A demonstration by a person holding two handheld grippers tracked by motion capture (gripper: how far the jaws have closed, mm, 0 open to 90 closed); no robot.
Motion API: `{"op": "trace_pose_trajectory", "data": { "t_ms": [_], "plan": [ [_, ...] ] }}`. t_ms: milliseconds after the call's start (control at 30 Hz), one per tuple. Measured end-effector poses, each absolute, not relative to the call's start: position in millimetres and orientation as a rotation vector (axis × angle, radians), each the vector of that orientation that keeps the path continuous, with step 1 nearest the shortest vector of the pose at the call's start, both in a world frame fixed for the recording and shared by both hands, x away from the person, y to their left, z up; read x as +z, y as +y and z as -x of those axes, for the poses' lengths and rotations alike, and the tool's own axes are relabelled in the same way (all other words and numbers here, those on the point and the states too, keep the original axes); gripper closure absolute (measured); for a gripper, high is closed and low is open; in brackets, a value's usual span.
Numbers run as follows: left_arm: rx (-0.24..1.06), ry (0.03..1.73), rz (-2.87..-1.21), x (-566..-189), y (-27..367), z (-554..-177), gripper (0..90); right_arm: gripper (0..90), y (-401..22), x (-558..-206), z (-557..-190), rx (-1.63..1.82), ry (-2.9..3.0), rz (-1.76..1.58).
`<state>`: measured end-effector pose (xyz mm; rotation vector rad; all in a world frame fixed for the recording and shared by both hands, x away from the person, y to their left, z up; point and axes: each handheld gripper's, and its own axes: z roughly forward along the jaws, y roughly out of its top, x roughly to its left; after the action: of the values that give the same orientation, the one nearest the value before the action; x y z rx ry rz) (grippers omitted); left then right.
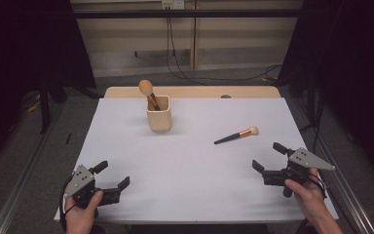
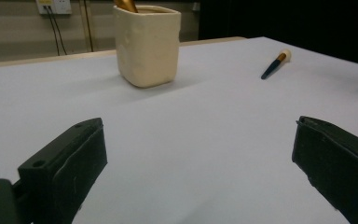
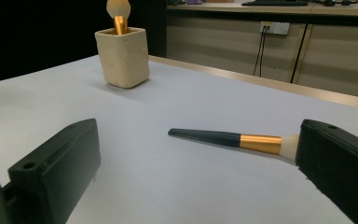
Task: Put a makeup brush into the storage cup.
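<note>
Left gripper [image 1: 113,175]: your L hand has it low at the near-left corner of the tabletop [image 1: 190,170]; jaws spread wide, nothing btwn them.
Right gripper [image 1: 266,156]: near-right side, jaws wide apart too, empty; it points toward the loose brush.
Loose brush [image 1: 236,135]: lies flat on the tabletop, right of centre, dark handle, copper band, pale bristles toward the right. Just ahead of your R gripper, not touching; in the right gripper view the bristle end sits beside the right-hand jaw.
Cup [image 1: 158,119]: cream, upright, far-centre, well apart from both grippers.
Brush in cup [image 1: 148,92]: stands bristles up, leaning left.
</note>
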<state>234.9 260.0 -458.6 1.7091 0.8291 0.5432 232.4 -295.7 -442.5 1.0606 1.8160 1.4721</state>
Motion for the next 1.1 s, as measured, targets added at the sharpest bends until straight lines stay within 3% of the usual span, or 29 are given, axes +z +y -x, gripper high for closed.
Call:
{"op": "trace_pose_trajectory", "data": {
  "t_ms": [833, 1100],
  "plan": [
    [0.541, 0.838, -1.692, -458.2, 271.8, -234.3, 3.5, 0.8, -288.0, -432.1, -299.8, 1.474, 1.898, -1.091],
    [0.547, 0.852, -1.717, -461.0, 272.7, -238.0, 3.5, 5.8, -287.7, -424.5, -323.6, 1.461, 1.952, -1.094]
  ]
}}
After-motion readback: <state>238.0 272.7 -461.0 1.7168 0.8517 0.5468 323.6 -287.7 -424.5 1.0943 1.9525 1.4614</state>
